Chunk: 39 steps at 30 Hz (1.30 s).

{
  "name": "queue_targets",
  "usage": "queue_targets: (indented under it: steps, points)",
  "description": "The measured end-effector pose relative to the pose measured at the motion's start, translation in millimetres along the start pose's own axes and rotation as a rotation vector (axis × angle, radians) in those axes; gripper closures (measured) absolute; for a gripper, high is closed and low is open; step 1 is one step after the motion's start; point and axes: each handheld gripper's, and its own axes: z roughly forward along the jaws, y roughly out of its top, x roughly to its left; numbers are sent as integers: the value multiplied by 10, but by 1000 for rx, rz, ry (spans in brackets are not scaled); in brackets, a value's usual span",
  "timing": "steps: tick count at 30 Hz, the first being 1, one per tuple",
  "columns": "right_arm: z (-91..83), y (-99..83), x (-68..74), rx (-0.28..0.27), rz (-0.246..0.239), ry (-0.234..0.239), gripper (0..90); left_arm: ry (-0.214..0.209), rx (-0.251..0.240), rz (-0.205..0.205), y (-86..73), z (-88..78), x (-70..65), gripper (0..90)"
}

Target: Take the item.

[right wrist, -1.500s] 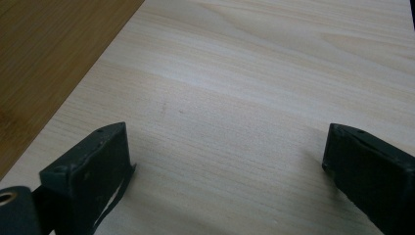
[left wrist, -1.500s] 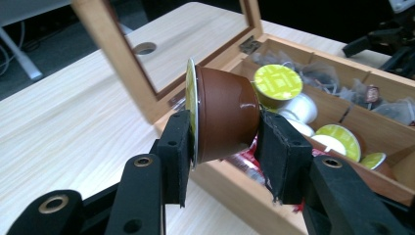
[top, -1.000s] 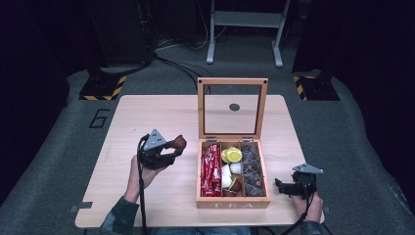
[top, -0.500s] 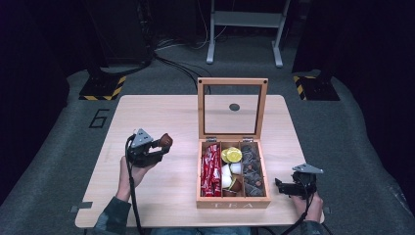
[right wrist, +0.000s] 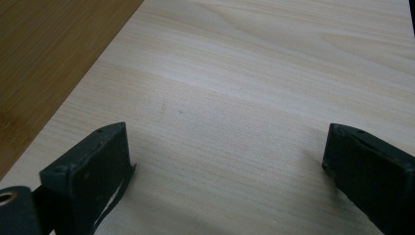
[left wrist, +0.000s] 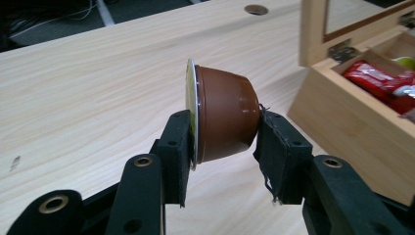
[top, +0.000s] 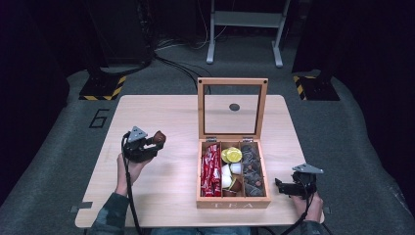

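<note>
The left tongs [top: 155,141] are gripping a brown coffee capsule [left wrist: 222,116] sideways, one pad pressing its foil lid and the other its rounded base, as the left gripper view shows. In the high view the capsule [top: 158,137] is sitting at the tip of those tongs above the left half of the pale wooden tabletop [top: 166,117], well apart from the tea box [top: 233,201]. The person's left hand [top: 128,165] is holding that gripper from below, a patterned sleeve [top: 110,215] showing at the bottom edge.

The tea box is standing open near the front edge of the tabletop, its glass-paned lid [top: 233,107] raised upright (the word TEA is showing on the front wall). Red packets [top: 211,169] are lying in its left compartment, yellow and white capsules [top: 231,161] in the middle one, and dark pieces [top: 253,166] in the right one.

The right tongs [top: 279,185] are resting just right of the box, held by the right hand [top: 310,205]. In the right gripper view their jaws are standing wide apart over bare tabletop [right wrist: 254,98], with nothing between them and the box's wall [right wrist: 44,58] at the upper left.
</note>
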Motion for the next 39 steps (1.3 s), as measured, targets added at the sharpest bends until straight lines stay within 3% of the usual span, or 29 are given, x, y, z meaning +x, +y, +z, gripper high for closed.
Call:
queue_targets:
  steps: [16,27,39]
  points:
    - [0,0,0,0,0,0,32,53,17,-50,28,257,257,572]
    - [0,0,0,0,0,0,32,98,74,-99,-44,512,463,571]
    - [0,0,0,0,0,0,32,118,132,-102,-141,721,528,570]
